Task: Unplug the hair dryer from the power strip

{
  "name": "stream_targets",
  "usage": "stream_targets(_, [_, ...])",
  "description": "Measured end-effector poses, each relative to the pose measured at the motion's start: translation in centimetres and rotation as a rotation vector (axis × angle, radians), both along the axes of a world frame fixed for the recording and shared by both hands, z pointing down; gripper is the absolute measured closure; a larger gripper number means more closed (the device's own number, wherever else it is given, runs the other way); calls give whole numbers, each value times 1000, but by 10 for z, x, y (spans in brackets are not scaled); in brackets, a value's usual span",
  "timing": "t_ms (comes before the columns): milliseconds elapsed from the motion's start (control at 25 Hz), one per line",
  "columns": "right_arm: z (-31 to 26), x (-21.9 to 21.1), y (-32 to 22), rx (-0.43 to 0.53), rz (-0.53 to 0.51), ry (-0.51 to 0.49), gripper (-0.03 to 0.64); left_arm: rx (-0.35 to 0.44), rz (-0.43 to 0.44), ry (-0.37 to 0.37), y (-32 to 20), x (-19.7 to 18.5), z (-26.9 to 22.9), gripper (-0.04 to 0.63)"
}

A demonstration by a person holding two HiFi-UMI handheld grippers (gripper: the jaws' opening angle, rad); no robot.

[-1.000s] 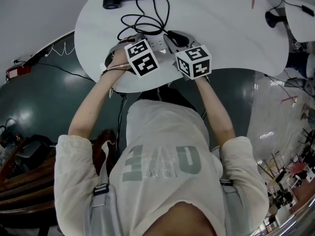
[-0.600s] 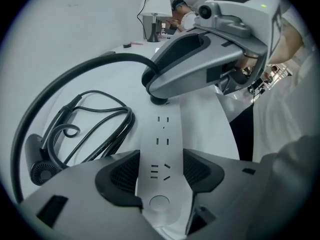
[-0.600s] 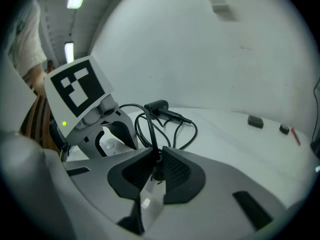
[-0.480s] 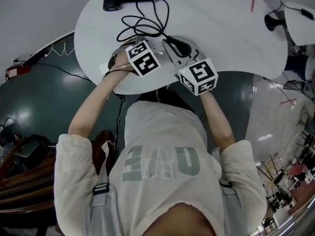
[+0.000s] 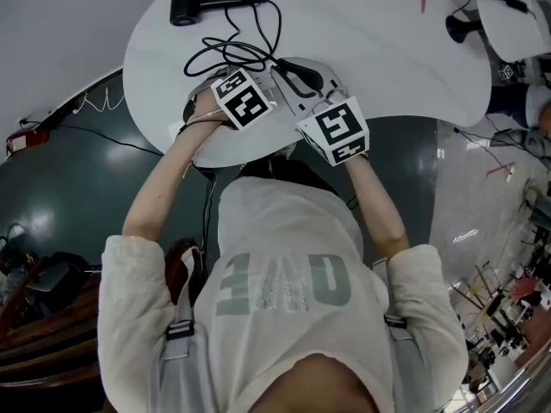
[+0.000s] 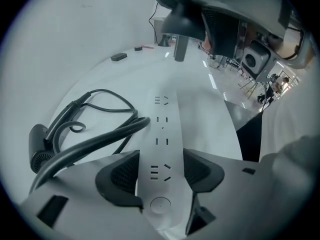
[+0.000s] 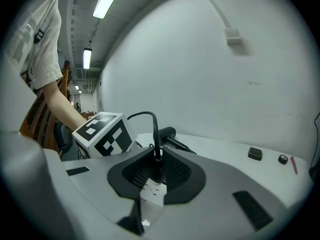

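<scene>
The white power strip [image 6: 162, 129] lies on the white table [image 5: 387, 67]; my left gripper [image 6: 160, 171] is shut on it, a pad pressing each long side. The sockets that show on it are empty. My right gripper [image 7: 156, 169] is shut on the hair dryer's black plug [image 7: 155, 156] and holds it above the strip; the plug [image 6: 181, 26] hangs over the strip's far end in the left gripper view. Its black cord [image 5: 232, 54] loops back to the black hair dryer [image 5: 183, 1] at the table's far left.
A small black block [image 7: 255, 154], a round knob [image 7: 283, 159] and a red pen [image 7: 293, 165] lie at the table's far right. The table's curved near edge [image 5: 258, 155] runs just under my hands. A second white table [image 5: 508, 15] stands at the right.
My right gripper has risen and rolled, carrying the plug up off the power strip. My left gripper has stayed clamped on the strip.
</scene>
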State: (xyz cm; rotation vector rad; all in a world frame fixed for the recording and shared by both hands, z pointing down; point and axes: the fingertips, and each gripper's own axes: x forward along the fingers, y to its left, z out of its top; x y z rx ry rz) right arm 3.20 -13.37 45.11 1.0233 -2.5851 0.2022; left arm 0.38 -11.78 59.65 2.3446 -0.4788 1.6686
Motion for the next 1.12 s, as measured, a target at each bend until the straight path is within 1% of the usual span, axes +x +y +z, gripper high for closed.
stream_targets(280, [-7,5,-20,10,17,16,558,7,-10,1,0,2,-1,331])
stream_targets(400, [-5,2,-38,6,17,27,558,7,-11,2,0,2,-1,331])
stream_targets(480, [1,1,-54,-14,22,43,558,8,-12,5,0,2,-1,331])
stream_targets(680, [30,7,-98,-151,70,67,558,8,-14,12,0,2,-1,331])
stream_targets(840, [45,15,-128,-228,117,66,558,6,-13,12,-1,2,-1,331])
stream_targets(960, [55,21,-140,-284,155,68,558,5,-14,12,0,1,-1,331])
stream_targets(1120, [72,33,-147,-389,226,47,557,1,-17,11,1,1,-1,331])
